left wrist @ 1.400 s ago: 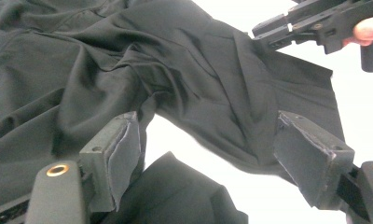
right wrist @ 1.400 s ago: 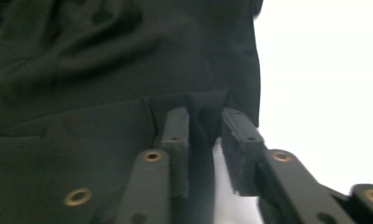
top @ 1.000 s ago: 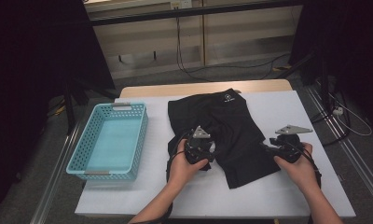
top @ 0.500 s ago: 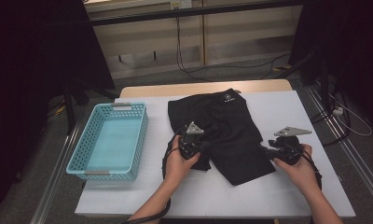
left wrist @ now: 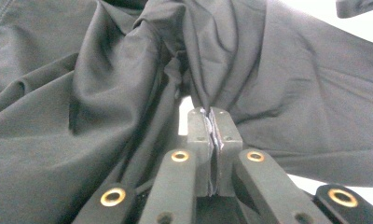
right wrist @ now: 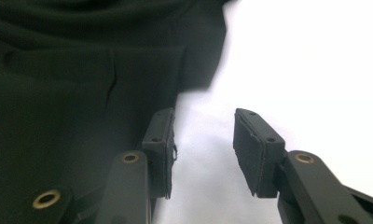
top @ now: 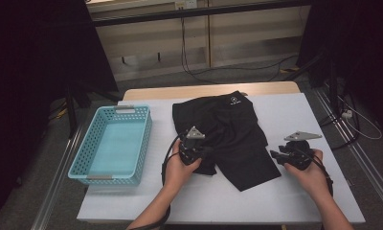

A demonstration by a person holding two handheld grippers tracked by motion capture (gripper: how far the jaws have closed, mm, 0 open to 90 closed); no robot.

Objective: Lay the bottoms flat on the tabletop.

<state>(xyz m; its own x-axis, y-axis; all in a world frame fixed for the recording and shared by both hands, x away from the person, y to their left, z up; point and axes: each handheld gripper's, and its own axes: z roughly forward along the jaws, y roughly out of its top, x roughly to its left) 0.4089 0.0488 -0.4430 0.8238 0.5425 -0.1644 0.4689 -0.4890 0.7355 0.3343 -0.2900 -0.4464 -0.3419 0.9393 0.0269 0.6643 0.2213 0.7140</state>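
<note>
The black shorts (top: 228, 132) lie spread on the white table (top: 314, 115), just right of the blue basket (top: 114, 143), waistband toward the far edge and one leg splayed toward the near right. The left gripper (top: 195, 148) sits at the near-left part of the shorts, its jaws pinched tight on a fold of the cloth — in the left gripper view the fabric (left wrist: 128, 93) bunches up into the closed pads (left wrist: 201, 140) and puckers away from them, which suggests the pinch is there to lift or drag that side over. The right gripper (right wrist: 203, 144) stands with its jaws apart over bare table, one jaw at the very edge of the shorts' leg (right wrist: 82, 93) and nothing between them; in the high view it (top: 280, 155) rests just beside that leg's corner. It looks poised to take the hem, so both sides can be moved together — probably a fold, with the basket set close by as the likely place for the finished bundle.
</note>
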